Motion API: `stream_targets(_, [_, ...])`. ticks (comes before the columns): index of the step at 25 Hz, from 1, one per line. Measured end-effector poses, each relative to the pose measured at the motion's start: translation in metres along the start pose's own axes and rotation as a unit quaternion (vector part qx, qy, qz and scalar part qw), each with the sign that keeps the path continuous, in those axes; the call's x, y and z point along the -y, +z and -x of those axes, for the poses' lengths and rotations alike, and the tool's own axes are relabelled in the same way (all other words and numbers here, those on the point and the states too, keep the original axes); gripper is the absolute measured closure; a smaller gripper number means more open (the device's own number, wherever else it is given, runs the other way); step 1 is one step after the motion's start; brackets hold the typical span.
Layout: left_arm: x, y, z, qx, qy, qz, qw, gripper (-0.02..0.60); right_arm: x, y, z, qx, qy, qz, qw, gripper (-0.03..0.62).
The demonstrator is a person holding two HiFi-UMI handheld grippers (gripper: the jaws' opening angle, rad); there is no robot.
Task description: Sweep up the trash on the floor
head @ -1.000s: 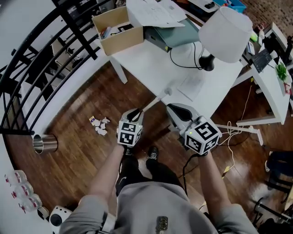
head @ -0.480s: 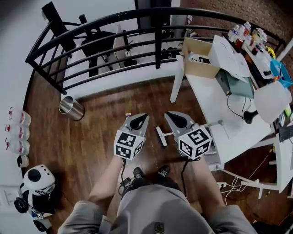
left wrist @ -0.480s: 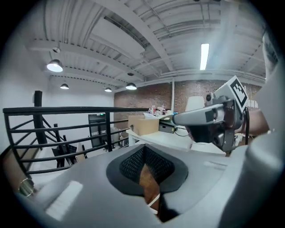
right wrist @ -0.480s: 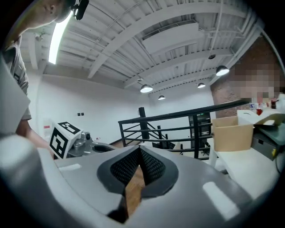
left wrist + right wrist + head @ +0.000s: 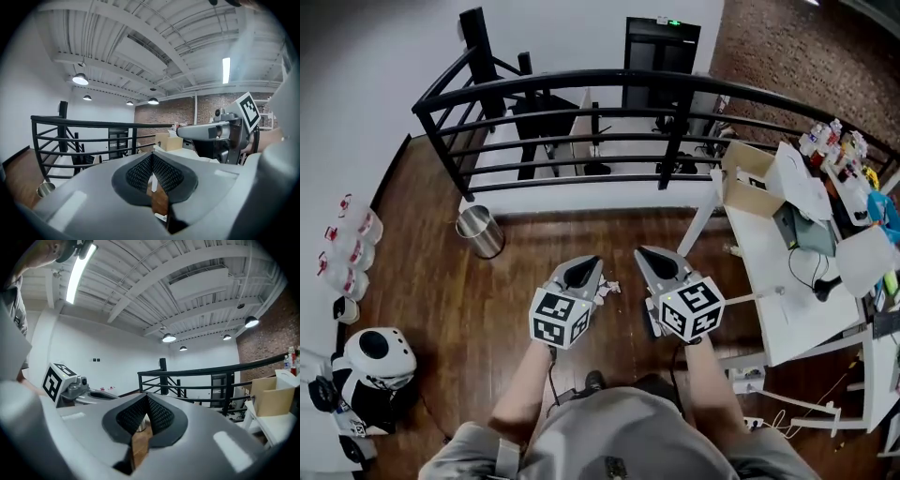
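Though most of it is hidden beneath the right gripper (image 5: 645, 255), the pale thin-handled broom (image 5: 757, 298) shows its long axis plainly in the head view. The handle runs nearly straight across the picture, tilted slightly upward to the right. Its free end points at the white rectangular table (image 5: 787, 328) and shows against that table's near edge, while a dark strip of its head peeps out just left of the gripper's marker cube; whether the handle touches the table cannot be told. The crumpled white paper scraps (image 5: 606, 290) lie in a small cluster on the brown wooden plank floor (image 5: 478, 309), between the two grippers' noses and just beside the left gripper (image 5: 586, 264). Both grippers are held side by side, noses toward the curved black metal railing (image 5: 581, 89). In each gripper view the dark meshed pads (image 5: 138, 173) meet at the tip with nothing gripped, and floor shows through the slot below them. Each cube bears black-and-white square markers; the red labels on the clear plastic bottles (image 5: 352, 239) by the left wall are too small to read. A shiny steel cylindrical bin (image 5: 480, 231) stands near the railing, well apart from the scraps. An open brown cardboard box (image 5: 748, 192) and a white lampshade (image 5: 862, 260) sit on the table, and a round white-and-black helmet-like object (image 5: 375, 354) rests at lower left. In the head view the right gripper covers the stretch between scraps and broom head.
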State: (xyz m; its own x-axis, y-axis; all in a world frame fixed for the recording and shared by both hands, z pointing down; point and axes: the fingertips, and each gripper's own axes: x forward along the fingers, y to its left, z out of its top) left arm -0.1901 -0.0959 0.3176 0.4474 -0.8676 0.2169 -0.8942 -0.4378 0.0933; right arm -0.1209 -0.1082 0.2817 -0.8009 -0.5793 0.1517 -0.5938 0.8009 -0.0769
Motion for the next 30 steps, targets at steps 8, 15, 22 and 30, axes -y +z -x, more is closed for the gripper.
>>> stream_targets(8, [-0.015,0.006,0.016,0.001,0.007,-0.005,1.0000,0.574,-0.030,0.009,-0.018,-0.002,-0.005,0.021,1.000,0.594])
stream_targets(15, [-0.015,0.009,0.015,0.001,-0.003,-0.010,0.9999,0.574,-0.036,0.014,-0.027,0.002,-0.002,0.019,1.000,0.594])
stream_targets(22, [-0.013,0.016,0.012,0.007,-0.005,-0.014,0.9999,0.574,-0.034,0.017,-0.025,0.006,0.001,0.016,1.000,0.594])
stream_targets(30, [-0.011,0.019,0.008,0.011,-0.005,-0.016,0.9998,0.574,-0.027,0.016,-0.020,0.009,-0.005,0.008,1.000,0.594])
